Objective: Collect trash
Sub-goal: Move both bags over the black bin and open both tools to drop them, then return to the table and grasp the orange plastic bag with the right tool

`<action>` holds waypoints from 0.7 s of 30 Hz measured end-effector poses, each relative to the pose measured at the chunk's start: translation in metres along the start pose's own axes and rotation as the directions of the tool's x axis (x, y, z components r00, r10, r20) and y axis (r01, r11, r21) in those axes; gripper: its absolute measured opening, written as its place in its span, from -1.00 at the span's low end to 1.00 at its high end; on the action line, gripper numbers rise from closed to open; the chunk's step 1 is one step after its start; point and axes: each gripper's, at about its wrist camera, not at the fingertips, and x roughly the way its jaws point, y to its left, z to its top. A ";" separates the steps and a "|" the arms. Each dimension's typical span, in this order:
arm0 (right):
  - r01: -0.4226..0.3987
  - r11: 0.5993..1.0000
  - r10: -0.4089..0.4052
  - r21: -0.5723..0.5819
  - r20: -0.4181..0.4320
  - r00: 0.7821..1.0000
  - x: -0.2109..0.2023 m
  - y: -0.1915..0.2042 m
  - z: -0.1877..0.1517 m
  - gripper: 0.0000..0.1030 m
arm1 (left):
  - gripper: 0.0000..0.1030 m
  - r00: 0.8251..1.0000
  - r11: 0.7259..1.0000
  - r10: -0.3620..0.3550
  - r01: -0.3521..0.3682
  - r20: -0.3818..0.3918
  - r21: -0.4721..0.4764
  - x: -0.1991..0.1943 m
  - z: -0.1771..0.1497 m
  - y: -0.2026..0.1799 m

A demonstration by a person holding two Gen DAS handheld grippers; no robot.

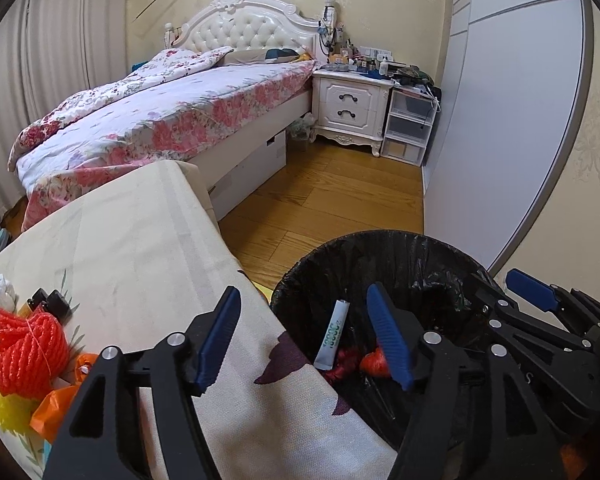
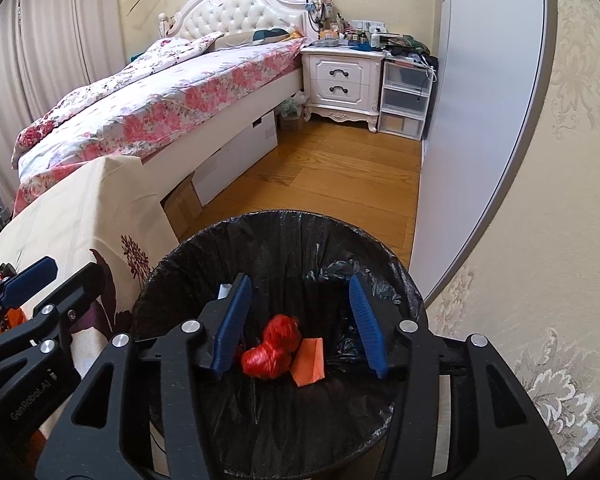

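Note:
A bin with a black liner [image 1: 380,248] [image 2: 276,220] stands on the floor beside a cloth-covered table [image 1: 132,240] [image 2: 80,208]. Inside lie a red mesh ball [image 2: 274,346], an orange paper piece [image 2: 310,362] and a white tube [image 1: 332,334]. My left gripper [image 1: 306,338] is open and empty over the table's edge and the bin's rim. My right gripper [image 2: 300,320] is open and empty above the bin. On the table's left lie a red net bundle [image 1: 28,350], yellow netting [image 1: 4,406], an orange bag [image 1: 54,406], white crumpled paper [image 1: 2,290] and a small black object [image 1: 50,304].
A bed with floral bedding [image 1: 160,116] stands behind the table. A white nightstand [image 1: 350,108] and plastic drawers [image 1: 408,128] stand at the far wall. A grey wardrobe door [image 1: 500,120] runs along the right. Wood floor [image 1: 332,196] lies between.

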 end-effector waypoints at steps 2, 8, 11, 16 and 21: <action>0.002 1.000 -0.002 0.001 0.001 1.000 -0.002 0.000 0.001 0.00 | 0.29 1.000 1.000 0.003 -0.003 0.005 -0.008 -0.003 0.001 0.002; 0.001 1.000 -0.001 0.001 0.011 1.000 -0.011 0.003 -0.001 0.18 | 0.40 1.000 0.999 0.019 -0.018 0.022 -0.026 -0.018 0.003 0.012; -0.008 1.000 0.008 -0.011 0.019 1.000 -0.019 0.009 -0.001 0.19 | 0.42 0.999 0.999 0.033 -0.031 0.031 -0.040 -0.028 0.001 0.019; -0.029 0.999 0.030 -0.028 0.029 0.999 -0.031 0.021 -0.002 0.24 | 0.43 0.997 0.996 0.058 -0.055 0.044 -0.068 -0.047 -0.004 0.036; -0.057 0.996 0.059 -0.064 0.036 0.998 -0.042 0.039 -0.005 0.24 | 0.43 0.995 0.991 0.089 -0.083 0.056 -0.101 -0.068 -0.010 0.054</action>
